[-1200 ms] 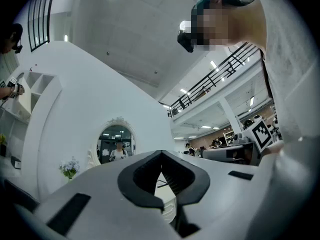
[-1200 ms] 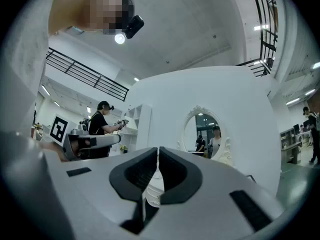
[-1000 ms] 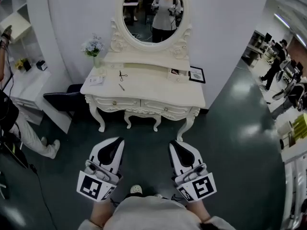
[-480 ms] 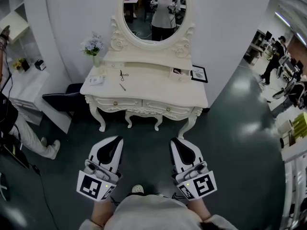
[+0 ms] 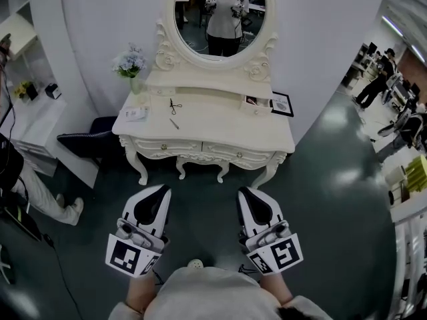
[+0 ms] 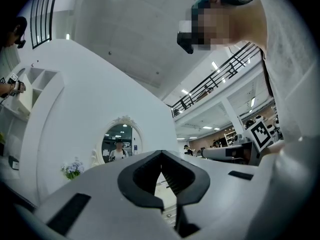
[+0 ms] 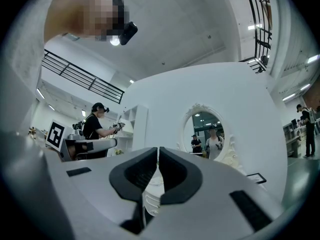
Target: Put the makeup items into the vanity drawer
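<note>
I am holding my left gripper (image 5: 161, 192) and my right gripper (image 5: 244, 192) low over the dark floor (image 5: 320, 199), side by side, both pointing ahead at the white desk (image 5: 220, 131). The left fingers (image 6: 141, 178) are pressing together at the tips with nothing between them. The right fingers (image 7: 176, 176) are also pressing together on nothing, with only a hairline showing between them.

The desk is standing well ahead of the fingers, across a stretch of bare floor. Its left drawer (image 5: 160, 145) and right drawer (image 5: 237, 153) are sitting shut in the front, facing me. On the desk top, ahead and slightly left of the left fingers, small scissors (image 5: 174, 105) are lying flat, and a thin stick (image 5: 173, 123) is lying just nearer to me. A flat packet (image 5: 133, 113) is lying further left, near the edge. A vase of flowers (image 5: 131, 67) is standing at the far left corner. A framed picture (image 5: 281, 103) is leaning at the far right. The oval mirror (image 5: 223, 12) behind is reflecting me holding both grippers.
</note>
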Action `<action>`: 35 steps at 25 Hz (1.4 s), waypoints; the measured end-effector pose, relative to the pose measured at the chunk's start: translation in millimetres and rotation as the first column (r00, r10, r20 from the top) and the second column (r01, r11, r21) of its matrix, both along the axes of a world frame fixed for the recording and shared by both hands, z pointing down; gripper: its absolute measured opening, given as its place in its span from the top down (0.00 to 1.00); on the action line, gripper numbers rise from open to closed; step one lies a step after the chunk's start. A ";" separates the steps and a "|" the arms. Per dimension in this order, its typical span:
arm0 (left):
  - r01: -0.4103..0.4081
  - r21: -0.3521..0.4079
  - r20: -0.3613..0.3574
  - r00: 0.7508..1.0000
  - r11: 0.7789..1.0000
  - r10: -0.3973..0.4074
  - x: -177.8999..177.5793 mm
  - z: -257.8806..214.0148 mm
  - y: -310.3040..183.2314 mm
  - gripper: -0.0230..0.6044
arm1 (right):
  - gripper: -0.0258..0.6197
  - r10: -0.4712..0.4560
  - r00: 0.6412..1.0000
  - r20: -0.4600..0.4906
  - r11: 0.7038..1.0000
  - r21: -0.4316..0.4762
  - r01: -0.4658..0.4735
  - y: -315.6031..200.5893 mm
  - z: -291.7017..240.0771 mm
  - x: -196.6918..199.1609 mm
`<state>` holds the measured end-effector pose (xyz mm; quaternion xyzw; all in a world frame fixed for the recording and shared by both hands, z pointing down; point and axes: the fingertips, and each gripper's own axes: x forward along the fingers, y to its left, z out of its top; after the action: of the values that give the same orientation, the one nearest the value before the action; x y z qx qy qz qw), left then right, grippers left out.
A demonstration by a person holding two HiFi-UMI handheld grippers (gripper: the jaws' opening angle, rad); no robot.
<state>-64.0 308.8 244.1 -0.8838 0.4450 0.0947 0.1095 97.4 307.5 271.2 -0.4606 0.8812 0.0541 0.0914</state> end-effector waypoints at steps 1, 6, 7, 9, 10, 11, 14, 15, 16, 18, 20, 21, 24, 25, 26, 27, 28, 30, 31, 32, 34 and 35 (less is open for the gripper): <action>-0.001 0.000 0.000 1.000 1.000 0.001 -4.4 0.3 -2.8 0.94 | 0.92 0.002 1.000 0.003 1.000 -0.001 -0.002 -3.1 0.2 -3.9; -0.004 -0.004 0.005 1.000 1.000 0.004 -26.8 3.7 -15.6 0.94 | 0.92 0.019 1.000 -0.002 1.000 -0.006 -0.019 -15.3 3.5 -21.0; -0.003 -0.005 0.004 1.000 1.000 0.003 -30.9 4.9 -17.8 0.94 | 0.92 0.023 1.000 -0.006 1.000 -0.007 -0.023 -16.8 5.1 -23.8; -0.005 -0.008 -0.001 1.000 1.000 0.005 -36.4 7.4 -21.7 0.94 | 0.92 0.028 1.000 -0.011 0.999 -0.015 -0.029 -20.0 8.5 -28.1; -0.008 -0.010 -0.003 1.000 1.000 0.008 -37.7 8.5 -23.6 0.94 | 0.92 0.029 1.000 -0.012 0.999 -0.021 -0.029 -21.9 9.7 -29.5; -0.010 -0.012 -0.005 1.000 1.000 0.010 -38.4 9.6 -26.0 0.94 | 0.92 0.029 0.999 -0.014 0.999 -0.026 -0.029 -24.3 10.6 -30.7; -0.011 -0.021 -0.014 1.000 1.000 0.010 -41.0 13.4 -37.0 0.94 | 0.92 0.025 0.999 -0.027 0.999 -0.030 -0.026 -34.8 12.6 -34.3; -0.009 -0.024 -0.018 1.000 1.000 0.009 -41.8 15.0 -41.2 0.94 | 0.92 0.022 0.999 -0.030 0.999 -0.030 -0.023 -39.2 13.6 -35.3; -0.008 -0.027 -0.021 1.000 1.000 0.007 -42.4 16.3 -45.6 0.94 | 0.92 0.019 0.999 -0.031 0.999 -0.031 -0.020 -44.0 14.7 -36.1; -0.004 -0.027 -0.023 1.000 1.000 0.003 -42.9 17.0 -55.9 0.94 | 0.92 0.014 0.999 -0.030 0.999 -0.033 -0.015 -55.3 15.7 -37.0; 0.003 -0.023 -0.026 1.000 1.000 -0.003 -42.8 14.7 -68.5 0.94 | 0.92 0.006 1.000 -0.029 0.999 -0.033 -0.007 -68.6 14.3 -37.5; 0.006 -0.020 -0.028 1.000 1.000 -0.006 -42.2 12.7 -75.4 0.94 | 0.92 0.001 1.000 -0.028 0.999 -0.033 -0.002 -76.0 13.0 -37.3; 0.014 -0.006 -0.024 1.000 1.000 -0.014 -38.0 6.2 -96.1 0.94 | 0.92 -0.018 1.000 -0.021 0.999 -0.027 0.018 -99.4 8.1 -35.4; 0.018 -0.001 -0.022 1.000 1.000 -0.018 -36.6 4.6 -103.5 0.94 | 0.92 -0.025 0.999 -0.020 0.999 -0.024 0.025 -107.7 7.0 -34.8; 0.023 0.002 -0.022 1.000 1.000 -0.023 -35.3 3.6 -111.1 0.94 | 0.92 -0.031 0.999 -0.020 0.999 -0.021 0.030 -116.3 6.3 -34.1; 0.026 0.004 -0.022 0.999 1.000 -0.026 -33.7 3.0 -118.8 0.94 | 0.92 -0.036 0.999 -0.021 0.999 -0.018 0.035 -125.0 5.7 -33.3; 0.029 0.005 -0.021 0.999 1.000 -0.029 -31.9 2.4 -126.5 0.94 | 0.92 -0.041 0.999 -0.021 0.999 -0.015 0.041 -133.6 4.9 -32.3; 0.035 0.013 -0.018 0.999 0.999 -0.035 -27.6 -1.0 -142.0 0.94 | 0.92 -0.053 0.998 -0.022 0.999 -0.007 0.052 -150.6 2.1 -29.9; 0.039 0.020 -0.017 0.999 0.999 -0.038 -25.2 -3.5 -149.8 0.94 | 0.92 -0.058 0.998 -0.023 0.998 -0.001 0.058 -158.9 0.7 -28.1; 0.041 0.027 -0.018 0.999 0.999 -0.041 -22.4 -5.9 -157.7 0.94 | 0.92 -0.062 0.998 -0.025 0.998 0.005 0.062 -167.0 -0.2 -25.8; 0.043 0.038 -0.021 0.999 0.998 -0.042 -15.3 -8.9 -173.2 0.94 | 0.92 -0.066 0.997 -0.031 0.998 0.012 0.066 -182.3 -0.2 -19.3; 0.043 0.042 -0.022 0.999 0.998 -0.042 -11.0 -9.2 -180.6 0.94 | 0.92 -0.067 0.997 -0.032 0.998 0.013 0.067 -189.9 0.6 -15.4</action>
<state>-75.0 128.2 234.9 -0.8705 0.4627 0.1110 0.1256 82.0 117.7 271.8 -0.4292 0.8971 0.0646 0.0827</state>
